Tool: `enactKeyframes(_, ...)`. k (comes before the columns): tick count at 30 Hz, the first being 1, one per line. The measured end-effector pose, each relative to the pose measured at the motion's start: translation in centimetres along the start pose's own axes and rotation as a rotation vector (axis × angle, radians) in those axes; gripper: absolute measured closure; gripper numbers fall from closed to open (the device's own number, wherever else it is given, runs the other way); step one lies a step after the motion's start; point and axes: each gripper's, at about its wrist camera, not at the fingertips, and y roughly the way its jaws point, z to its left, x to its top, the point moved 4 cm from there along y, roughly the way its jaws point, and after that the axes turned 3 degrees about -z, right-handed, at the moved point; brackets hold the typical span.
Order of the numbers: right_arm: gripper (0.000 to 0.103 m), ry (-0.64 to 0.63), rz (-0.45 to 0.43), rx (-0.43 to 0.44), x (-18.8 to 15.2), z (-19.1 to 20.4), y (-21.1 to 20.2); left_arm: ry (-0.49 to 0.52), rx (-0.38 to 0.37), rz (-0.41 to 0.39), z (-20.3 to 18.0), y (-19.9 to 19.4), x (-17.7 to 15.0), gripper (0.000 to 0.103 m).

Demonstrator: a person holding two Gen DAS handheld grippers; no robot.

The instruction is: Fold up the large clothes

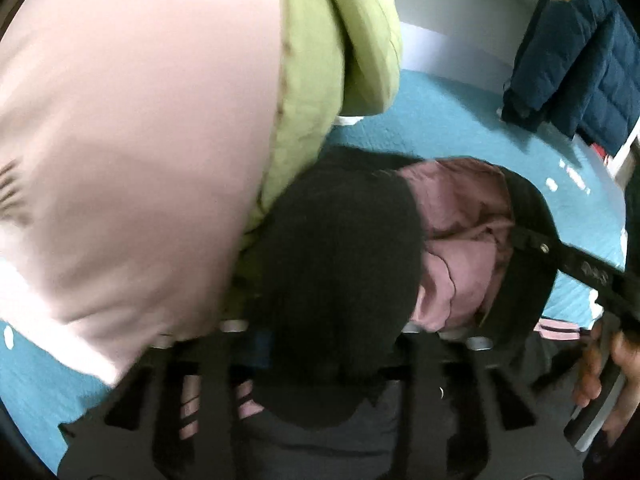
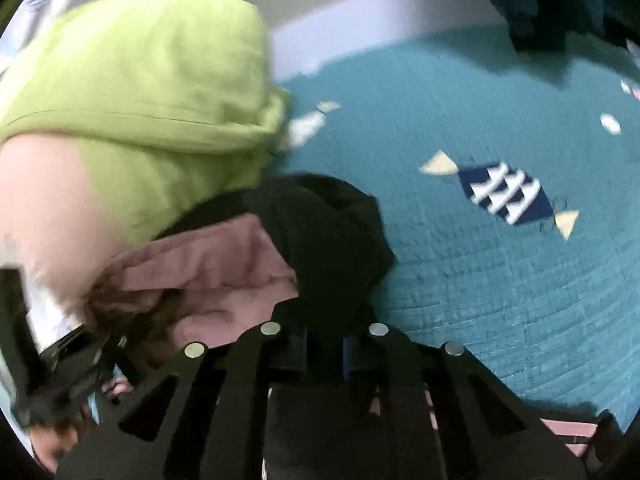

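Observation:
A black garment with a dusty-pink lining is bunched over a teal bedspread. My left gripper is shut on its black fabric, which drapes over the fingers. In the right wrist view the same garment fills the centre, pink lining to the left. My right gripper is shut on the black fabric. The right gripper's body shows in the left wrist view at the right, with a hand behind it.
A lime-green garment and a pale pink one lie close at the left; the green one also shows in the right wrist view. A navy puffer jacket hangs at the back right. The bedspread has a navy patch.

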Motion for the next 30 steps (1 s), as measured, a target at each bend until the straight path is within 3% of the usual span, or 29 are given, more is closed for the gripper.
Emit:
enactKeyframes(4, 0.093, -0.081, -0.077, 0.019, -1.2, 1.7, -4.3, -0.011, -0.049, -0.059, 0.2, -3.6, -1.5, 0.082)
enactKeyframes(9, 0.092, -0.214, -0.202, 0.068, -5.9, 3.4, -12.1, -0.057, -0.127, -0.187, 1.9, -10.6, -6.9, 0.081)
enactKeyframes(12, 0.085, -0.297, -0.221, 0.044, -11.4, 3.2, -15.4, -0.076, -0.145, -0.181, 3.2, -13.2, -12.8, 0.064)
enactKeyframes(14, 0.077, -0.290, -0.176, 0.010, -15.1, 2.1, -15.9, -0.083, -0.163, -0.136, 3.5, -13.8, -15.7, 0.058)
enactKeyframes(17, 0.074, -0.202, -0.076, 0.009, -19.5, 0.0, -15.7, -0.084, -0.150, -0.069, 3.8, -14.6, -20.3, 0.052)
enactKeyframes(19, 0.071, -0.125, -0.060, 0.007, -21.0, -1.4, -16.4, -0.097, -0.169, -0.054, 4.2, -15.0, -21.5, 0.030)
enactKeyframes(21, 0.059, -0.062, -0.080, 0.014, -20.6, -2.3, -17.6, -0.080, -0.161, -0.067, 4.4, -16.3, -21.9, 0.029)
enactKeyframes(23, 0.055, -0.031, -0.125, 0.018, -19.2, -2.3, -19.1, -0.057, -0.146, -0.088, 4.6, -17.6, -21.5, 0.026)
enactKeyframes(27, 0.039, -0.024, -0.214, 0.011, -13.3, -0.8, -19.5, -0.036, -0.112, -0.178, 4.8, -18.5, -16.8, 0.014)
enactKeyframes(29, 0.037, 0.017, -0.173, 0.046, -10.0, -0.3, -17.1, -0.032, -0.068, -0.180, 4.6, -17.2, -13.6, 0.013)
enactKeyframes(30, 0.037, 0.050, -0.151, 0.025, -8.3, -0.5, -15.4, -0.046, -0.060, -0.173, 4.8, -16.0, -12.0, 0.013)
